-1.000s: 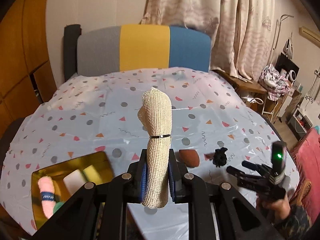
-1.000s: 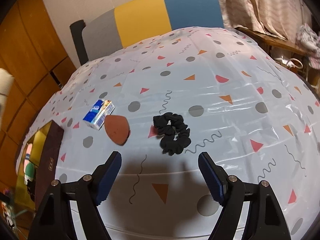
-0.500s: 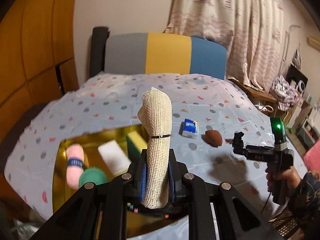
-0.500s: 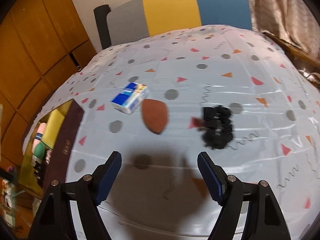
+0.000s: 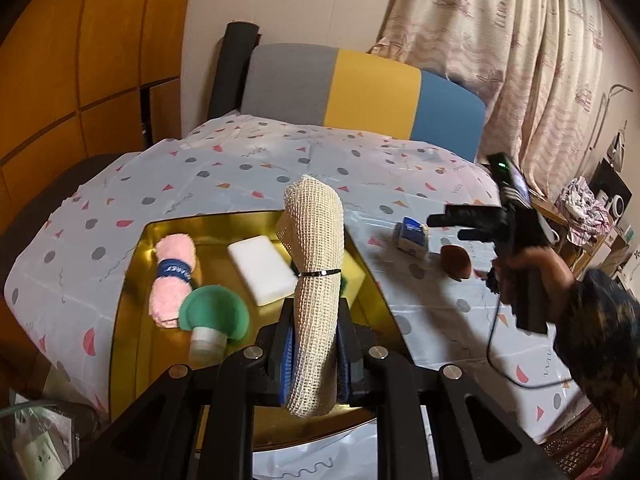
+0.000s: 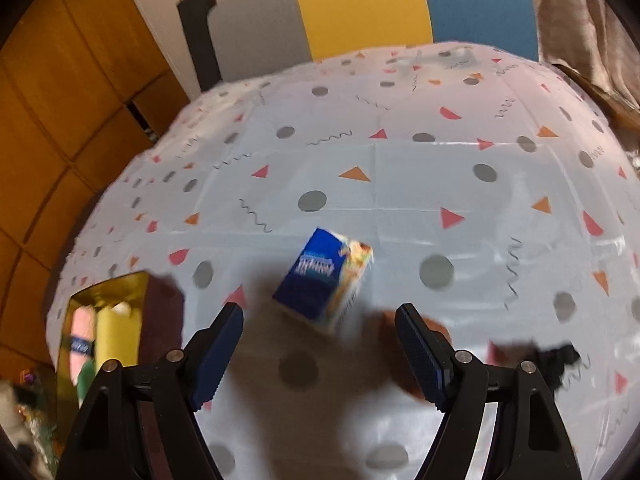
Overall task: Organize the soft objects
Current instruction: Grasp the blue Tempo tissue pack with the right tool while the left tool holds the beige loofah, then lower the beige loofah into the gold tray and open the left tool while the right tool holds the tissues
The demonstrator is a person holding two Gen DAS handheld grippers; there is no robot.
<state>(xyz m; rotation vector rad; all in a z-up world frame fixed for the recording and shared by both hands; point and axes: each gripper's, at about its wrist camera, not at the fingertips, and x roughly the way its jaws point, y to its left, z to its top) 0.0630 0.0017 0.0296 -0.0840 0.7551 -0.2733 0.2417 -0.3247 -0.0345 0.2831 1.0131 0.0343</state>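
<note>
My left gripper clamps a cream, open-weave mesh roll (one black band round its middle), long axis upright, above the gold tray. Four soft pieces lie there. My right gripper gapes empty over one blue tissue pack on the glossy tablecloth.

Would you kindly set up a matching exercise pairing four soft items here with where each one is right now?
Things:
1. beige mesh roll
2. pink towel roll
3. blue tissue pack
4. white sponge

Places:
A. on the tablecloth, ahead of the open right tongs
B. in the gold tray, beside the green item
C. clamped in the left tongs
D. in the gold tray's middle

Pairs: 1-C, 2-B, 3-A, 4-D
</note>
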